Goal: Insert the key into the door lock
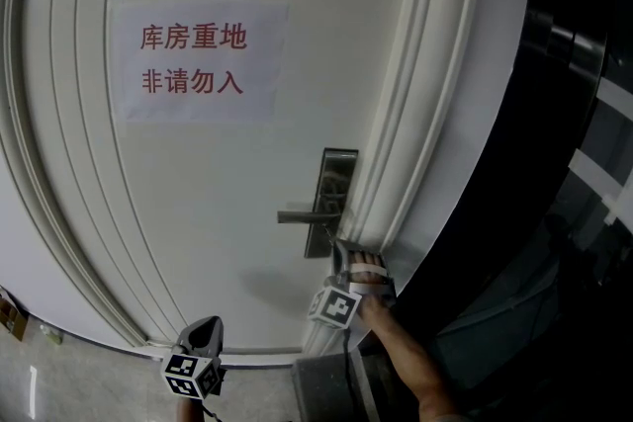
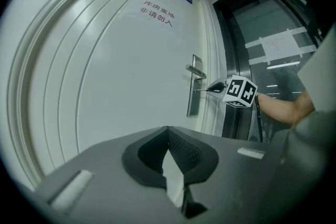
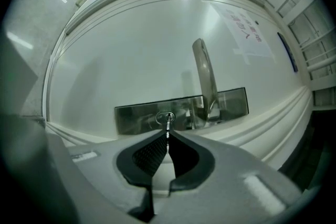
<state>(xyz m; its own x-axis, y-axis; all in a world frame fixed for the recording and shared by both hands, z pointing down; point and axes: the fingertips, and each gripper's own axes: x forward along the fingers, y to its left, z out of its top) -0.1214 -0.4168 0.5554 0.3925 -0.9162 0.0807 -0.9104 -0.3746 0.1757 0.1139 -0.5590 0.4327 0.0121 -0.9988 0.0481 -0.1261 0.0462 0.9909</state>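
- Right gripper [image 3: 168, 136]: jaws pinched shut on the key [image 3: 168, 126], blade pointing level at the door [image 1: 198, 193].
- Key tip meets the lock cylinder [image 3: 165, 118] in the steel lock plate [image 3: 134, 119], beside the lever handle [image 3: 206, 76]. Depth unclear.
- Left gripper [image 2: 168, 129]: jaws closed on nothing, low, well apart from the lock.
- Key looks small, light, stiff and slick. Likely to pivot between the pads, so grip the head and leave the blade free.

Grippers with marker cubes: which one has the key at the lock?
The right gripper: its fingers are shut on the thin metal key at the steel lock plate. The left gripper is empty, back from the white door.
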